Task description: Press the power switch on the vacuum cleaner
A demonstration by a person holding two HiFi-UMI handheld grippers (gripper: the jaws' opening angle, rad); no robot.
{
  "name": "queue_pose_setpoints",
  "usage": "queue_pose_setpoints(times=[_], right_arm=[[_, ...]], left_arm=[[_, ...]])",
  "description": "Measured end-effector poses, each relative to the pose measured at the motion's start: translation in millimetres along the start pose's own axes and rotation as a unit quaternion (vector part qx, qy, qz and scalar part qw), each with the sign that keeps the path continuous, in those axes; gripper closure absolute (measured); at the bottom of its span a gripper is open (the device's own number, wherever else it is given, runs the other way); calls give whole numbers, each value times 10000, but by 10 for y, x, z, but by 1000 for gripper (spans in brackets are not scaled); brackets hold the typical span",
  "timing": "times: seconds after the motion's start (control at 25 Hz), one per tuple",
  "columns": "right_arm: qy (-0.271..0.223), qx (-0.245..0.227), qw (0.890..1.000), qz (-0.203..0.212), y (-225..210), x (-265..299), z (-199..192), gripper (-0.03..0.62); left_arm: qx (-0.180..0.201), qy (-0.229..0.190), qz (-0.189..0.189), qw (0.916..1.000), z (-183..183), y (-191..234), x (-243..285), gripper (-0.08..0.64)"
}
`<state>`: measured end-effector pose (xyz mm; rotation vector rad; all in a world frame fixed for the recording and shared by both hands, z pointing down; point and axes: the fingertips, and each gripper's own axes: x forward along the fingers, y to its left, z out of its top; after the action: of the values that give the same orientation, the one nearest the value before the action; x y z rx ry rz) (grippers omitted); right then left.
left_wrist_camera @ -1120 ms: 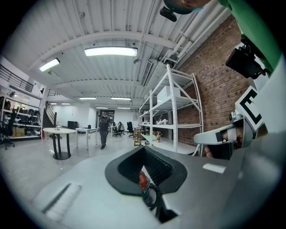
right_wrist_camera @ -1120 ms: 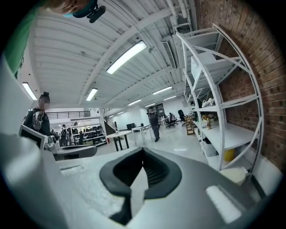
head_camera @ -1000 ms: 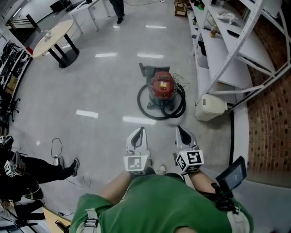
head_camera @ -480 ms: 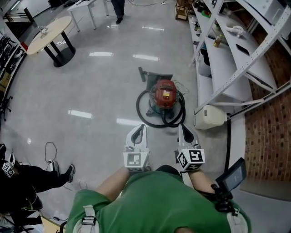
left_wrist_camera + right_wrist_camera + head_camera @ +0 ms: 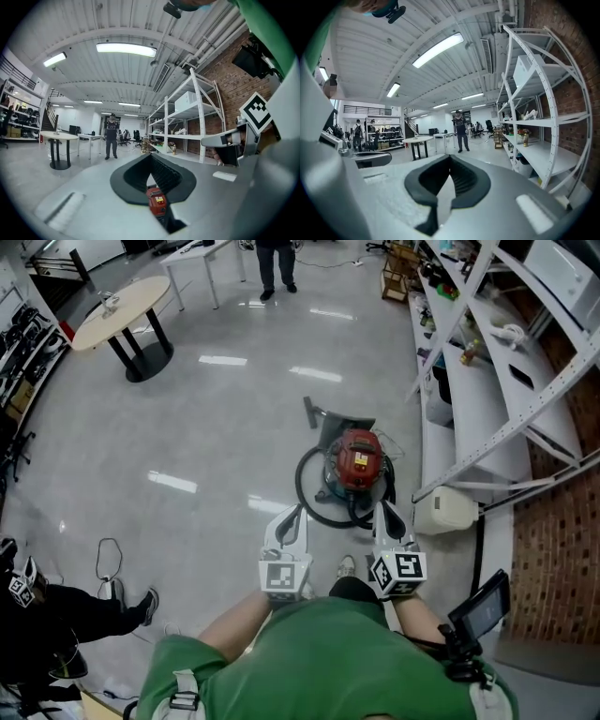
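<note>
Floor (image 5: 216, 427) holds round table (image 5: 117, 307), shelving (image 5: 511, 371), perhaps a canister (image 5: 446, 512).

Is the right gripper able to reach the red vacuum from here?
Probably not yet. The right gripper is held well above the floor, where the vacuum cleaner sits farther ahead. Nothing blocks the way.

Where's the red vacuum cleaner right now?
In the head view, the red vacuum cleaner sits on the floor, right of centre, ringed by its black hose, beside the white shelving rack.

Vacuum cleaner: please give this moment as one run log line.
vacuum cleaner: on floor, untouched | left gripper: shut, empty | right gripper: shut, empty
</note>
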<state>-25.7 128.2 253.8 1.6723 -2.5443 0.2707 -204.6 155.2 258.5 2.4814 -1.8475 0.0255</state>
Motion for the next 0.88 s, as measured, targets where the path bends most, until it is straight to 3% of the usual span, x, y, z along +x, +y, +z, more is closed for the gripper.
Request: queue_pose_setpoints(times=[0.36, 0.88], right_arm=[[-40, 40, 10000, 45, -309, 517, 9, 589], [275, 322, 9991, -43, -1302, 1407, -132, 589]], left_arm=[[31, 46, 178, 9998, -25, 126, 486, 554], [153, 612, 42, 9980, -318, -92, 1867, 554]])
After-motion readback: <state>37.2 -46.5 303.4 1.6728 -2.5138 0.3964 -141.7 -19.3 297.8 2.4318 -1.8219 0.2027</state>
